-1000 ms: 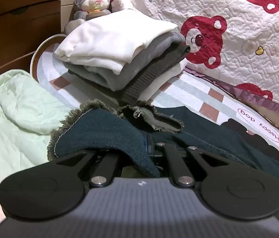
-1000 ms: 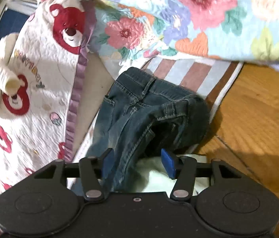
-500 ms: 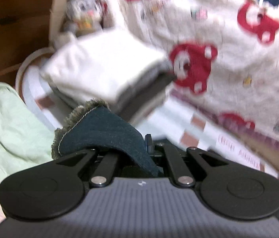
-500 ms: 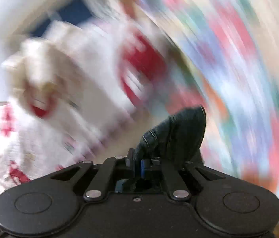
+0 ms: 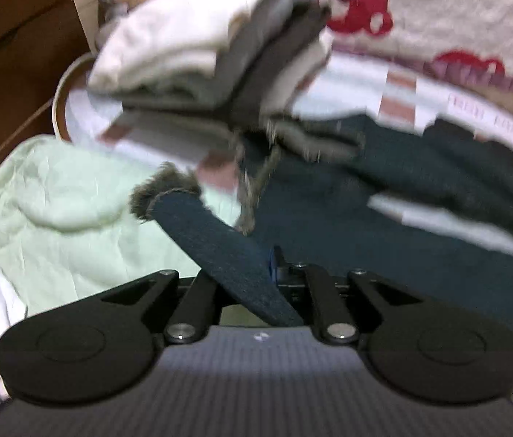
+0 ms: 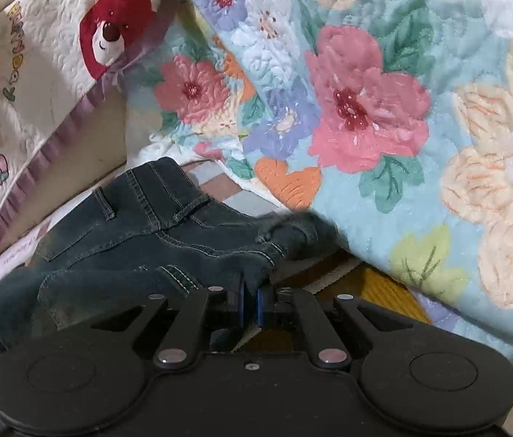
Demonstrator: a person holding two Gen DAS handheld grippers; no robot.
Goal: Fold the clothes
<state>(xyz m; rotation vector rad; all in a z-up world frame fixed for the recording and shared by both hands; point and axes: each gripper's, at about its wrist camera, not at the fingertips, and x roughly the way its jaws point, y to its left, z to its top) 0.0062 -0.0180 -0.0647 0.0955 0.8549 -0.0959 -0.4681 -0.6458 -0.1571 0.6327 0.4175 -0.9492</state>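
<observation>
My left tool (image 5: 256,273) pinches the jeans (image 5: 329,218) at a frayed hem, my right tool (image 6: 250,304) clamps their waistband.

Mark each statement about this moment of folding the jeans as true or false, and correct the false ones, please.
1. The left gripper is shut on a frayed leg hem of the jeans. True.
2. The right gripper is open and holds nothing. False: its jaws are closed on the denim near the waist end.
3. A stack of folded clothes lies behind the jeans, with a white piece on top. True.
4. The quilt with red bears lies to the right of the floral quilt in the right wrist view. False: it is on the left.
5. A light green fabric lies left of the held hem. True.
</observation>
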